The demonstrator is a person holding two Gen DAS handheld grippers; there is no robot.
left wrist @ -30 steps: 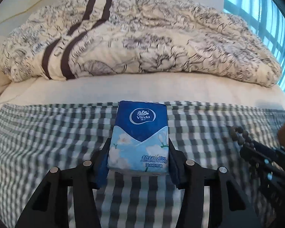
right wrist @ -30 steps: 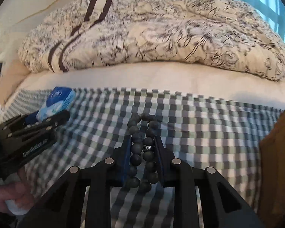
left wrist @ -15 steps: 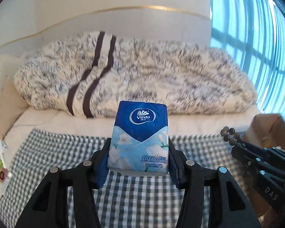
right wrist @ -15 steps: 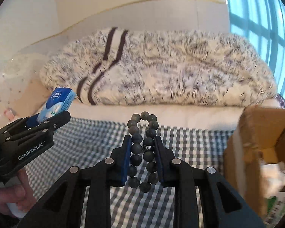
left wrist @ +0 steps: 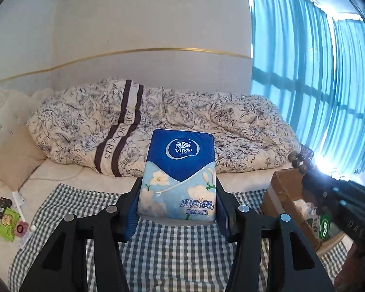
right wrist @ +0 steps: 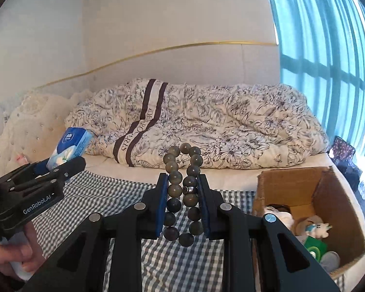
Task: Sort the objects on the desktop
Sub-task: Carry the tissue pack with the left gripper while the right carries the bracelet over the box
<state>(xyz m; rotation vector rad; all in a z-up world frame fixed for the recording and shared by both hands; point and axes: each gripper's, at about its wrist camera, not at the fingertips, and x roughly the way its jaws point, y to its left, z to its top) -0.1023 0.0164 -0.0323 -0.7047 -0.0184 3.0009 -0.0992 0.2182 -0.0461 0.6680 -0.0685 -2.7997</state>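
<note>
Left gripper [left wrist: 177, 209] clamps tissue pack [left wrist: 178, 175] above checked cloth [left wrist: 172, 250]. Right gripper [right wrist: 183, 199] pinches bead bracelet [right wrist: 182, 189]; cardboard box [right wrist: 328, 194] near right.

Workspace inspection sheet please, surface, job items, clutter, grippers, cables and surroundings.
Surface: checked cloth over a bed.
Job's things: tissue pack and bead bracelet, both held in the air; cardboard box at right, already holding items.
Clutter: small packets at left edge.
Grippers: left gripper jaws shut on tissue pack; right gripper jaws shut on bead bracelet.
Cables: nothing seen.
Surroundings: floral duvet, blue curtains.
</note>
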